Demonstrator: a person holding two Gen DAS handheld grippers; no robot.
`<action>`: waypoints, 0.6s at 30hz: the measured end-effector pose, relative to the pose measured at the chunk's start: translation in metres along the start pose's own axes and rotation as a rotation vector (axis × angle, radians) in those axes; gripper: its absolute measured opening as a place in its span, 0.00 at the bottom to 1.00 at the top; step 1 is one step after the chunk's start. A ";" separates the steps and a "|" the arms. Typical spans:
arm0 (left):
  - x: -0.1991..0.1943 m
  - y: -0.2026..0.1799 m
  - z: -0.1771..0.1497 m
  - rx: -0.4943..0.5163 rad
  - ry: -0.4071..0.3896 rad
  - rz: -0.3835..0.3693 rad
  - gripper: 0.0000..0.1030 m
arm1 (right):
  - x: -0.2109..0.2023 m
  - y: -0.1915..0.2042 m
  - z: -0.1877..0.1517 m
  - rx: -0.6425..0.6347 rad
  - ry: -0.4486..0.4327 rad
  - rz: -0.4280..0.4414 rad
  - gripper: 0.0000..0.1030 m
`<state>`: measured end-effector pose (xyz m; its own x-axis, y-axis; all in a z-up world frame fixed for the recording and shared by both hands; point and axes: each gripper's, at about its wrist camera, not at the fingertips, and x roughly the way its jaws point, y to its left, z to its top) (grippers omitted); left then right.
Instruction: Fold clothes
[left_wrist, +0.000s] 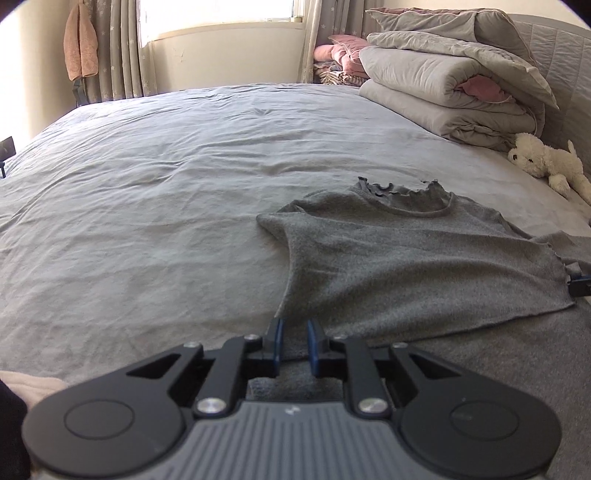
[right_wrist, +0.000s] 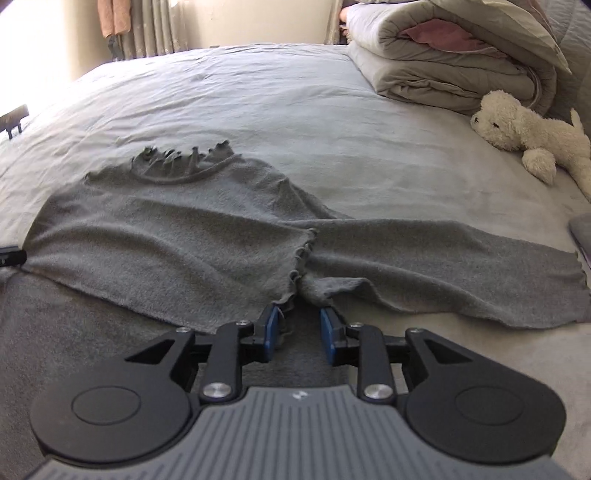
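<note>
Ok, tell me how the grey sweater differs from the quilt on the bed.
The sweater lies flat and thin, one sleeve spread out; the quilt is folded into a thick stack. The sweater is darker grey; the quilt paler, with pink showing inside. Both rest on the bed.

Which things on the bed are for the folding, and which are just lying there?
For folding:
grey top
left gripper
right gripper

Just lying about:
white toy dog
folded quilts
pink pillows
towel hanging by the curtain
</note>
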<state>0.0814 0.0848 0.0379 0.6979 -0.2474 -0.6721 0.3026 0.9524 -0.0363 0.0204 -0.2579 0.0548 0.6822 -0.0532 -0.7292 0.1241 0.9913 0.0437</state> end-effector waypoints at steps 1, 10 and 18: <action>-0.002 0.000 0.000 -0.009 -0.002 0.005 0.16 | -0.010 -0.017 0.006 0.076 -0.031 0.016 0.39; -0.014 -0.003 0.006 -0.041 -0.028 0.003 0.21 | -0.033 -0.157 0.006 0.516 -0.079 -0.104 0.49; -0.015 -0.009 0.004 -0.035 -0.026 0.002 0.24 | -0.013 -0.228 -0.009 0.651 -0.070 -0.280 0.49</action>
<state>0.0707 0.0798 0.0516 0.7153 -0.2499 -0.6526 0.2786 0.9584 -0.0616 -0.0234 -0.4826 0.0480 0.6034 -0.3247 -0.7283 0.6920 0.6671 0.2758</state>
